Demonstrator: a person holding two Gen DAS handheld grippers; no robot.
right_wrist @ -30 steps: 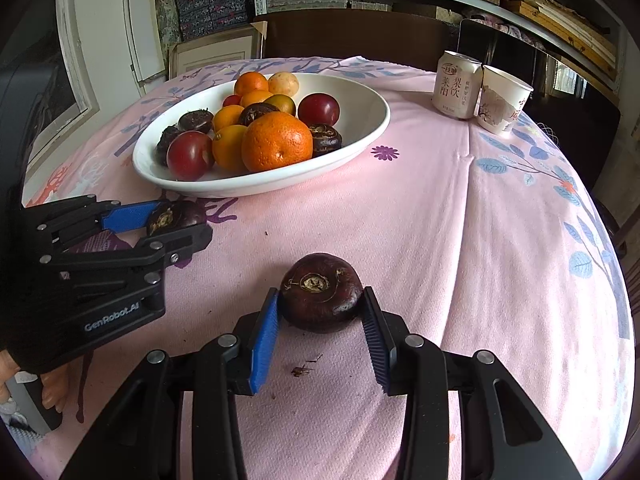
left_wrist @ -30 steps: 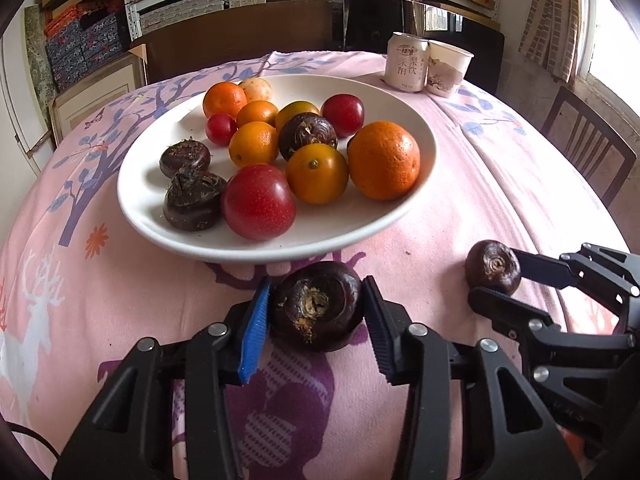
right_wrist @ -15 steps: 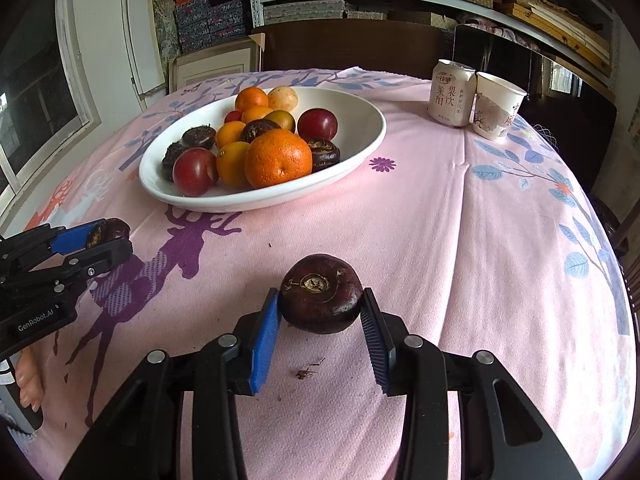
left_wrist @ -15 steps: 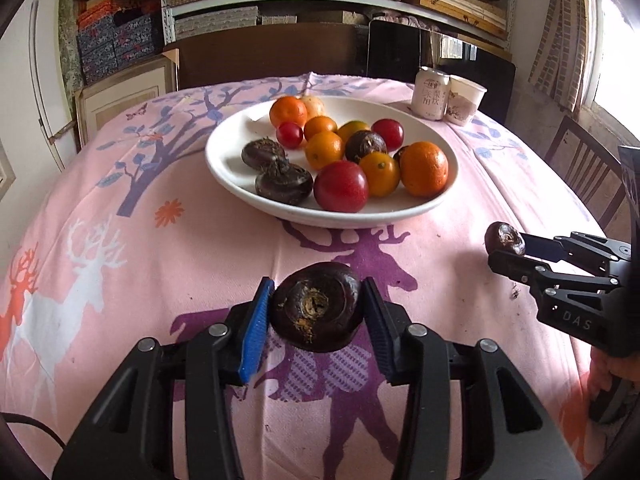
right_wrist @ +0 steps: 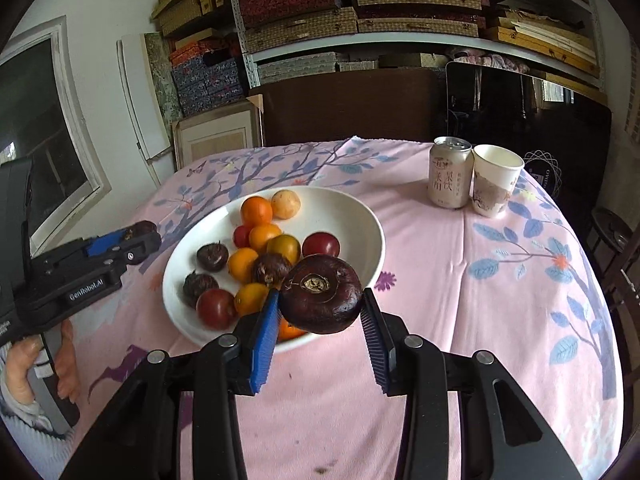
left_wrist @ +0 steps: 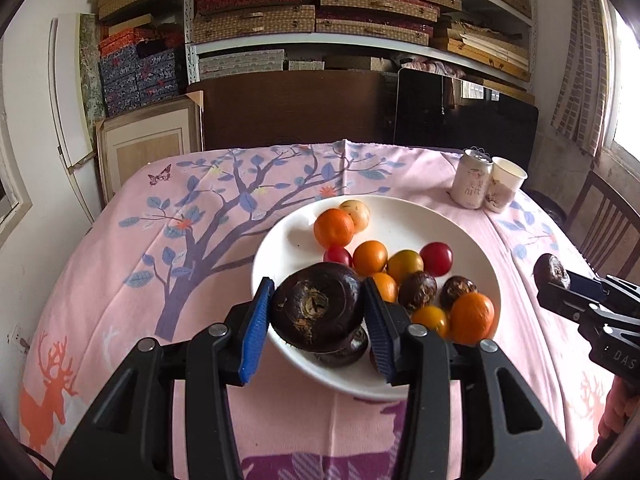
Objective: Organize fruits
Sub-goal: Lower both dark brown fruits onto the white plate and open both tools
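A white bowl (left_wrist: 478,258) on the pink tablecloth holds oranges, small red and yellow tomatoes and dark water chestnuts. My left gripper (left_wrist: 318,312) is shut on a dark water chestnut (left_wrist: 318,306), held in the air over the bowl's near left rim. In the right wrist view my right gripper (right_wrist: 320,306) is shut on another dark water chestnut (right_wrist: 322,294) above the near right rim of the bowl (right_wrist: 362,216). The right gripper also shows at the left wrist view's right edge (left_wrist: 560,284). The left gripper shows at the right wrist view's left edge (right_wrist: 136,238).
A drink can (right_wrist: 449,174) and a paper cup (right_wrist: 494,184) stand at the table's far right. A wooden chair (left_wrist: 604,224) stands at the right edge. Shelves of boxes and a dark cabinet fill the wall behind. A person's hand (right_wrist: 24,364) holds the left gripper's handle.
Both grippers have risen off the tablecloth with their water chestnuts and now hang over the bowl's near rim. The view has tipped up, so the shelves show.
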